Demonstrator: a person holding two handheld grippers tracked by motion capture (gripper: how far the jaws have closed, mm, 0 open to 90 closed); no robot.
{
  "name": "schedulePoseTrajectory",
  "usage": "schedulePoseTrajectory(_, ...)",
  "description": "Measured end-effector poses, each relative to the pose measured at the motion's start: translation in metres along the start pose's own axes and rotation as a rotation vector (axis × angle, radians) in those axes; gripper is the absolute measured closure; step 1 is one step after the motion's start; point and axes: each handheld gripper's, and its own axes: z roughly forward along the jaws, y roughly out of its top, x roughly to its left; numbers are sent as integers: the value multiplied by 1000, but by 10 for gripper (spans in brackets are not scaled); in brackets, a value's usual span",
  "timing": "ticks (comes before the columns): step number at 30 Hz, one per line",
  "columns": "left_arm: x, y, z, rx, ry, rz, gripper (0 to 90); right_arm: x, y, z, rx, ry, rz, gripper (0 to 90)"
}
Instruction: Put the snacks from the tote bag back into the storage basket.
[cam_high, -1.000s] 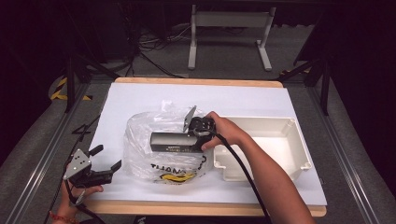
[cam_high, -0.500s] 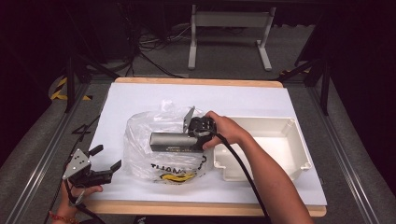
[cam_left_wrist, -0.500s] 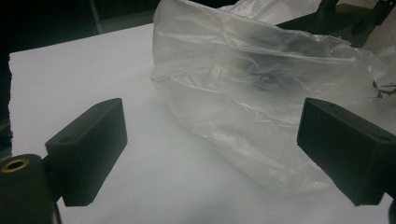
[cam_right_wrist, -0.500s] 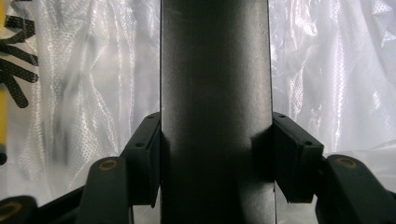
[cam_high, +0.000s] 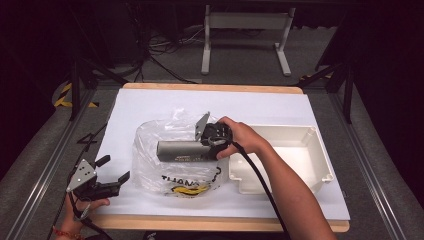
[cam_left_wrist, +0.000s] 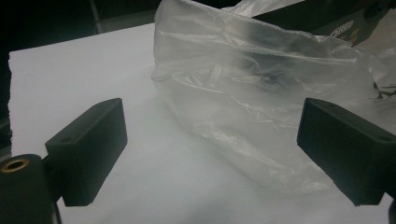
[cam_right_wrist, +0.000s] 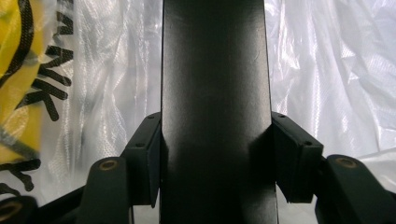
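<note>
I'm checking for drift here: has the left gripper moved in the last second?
Barely, if at all. In the high view the left gripper sits at the same spot by the table's front-left corner, jaws open, short of the plastic bag.

Your right gripper (cam_right_wrist: 215, 158) clamps a dark box (cam_high: 184, 150) with a smooth, matt face that takes only a dull sheen. Under it lies a thin clear plastic bag (cam_high: 172, 167), crinkled and glossy (printed in yellow and black). The table (cam_high: 150, 107) is covered in a matt white sheet with a bare wood edge. The white tray (cam_high: 320, 160) looks like smooth moulded plastic. Your left gripper (cam_left_wrist: 210, 140) has matt black pads (cam_left_wrist: 91, 142).
</note>
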Motion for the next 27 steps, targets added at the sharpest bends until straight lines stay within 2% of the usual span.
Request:
schedulePoseTrajectory(7, 0, 0, 0, -1, -1, -5, 93, 2, 0, -6, -13, -11, -7, 431)
schedulePoseTrajectory(18, 1, 0, 0, 8, -3, -6, 93, 6, 0, -20, -45, -35, -44, 431)
schedulePoseTrajectory(19, 0, 0, 0, -2, 0, -10, 93, 7, 0, -22, -48, -37, -48, 431)
schedulePoseTrajectory(27, 0, 0, 0, 8, -2, -8, 93, 11, -5, -41, -93, -47, -45, 431)
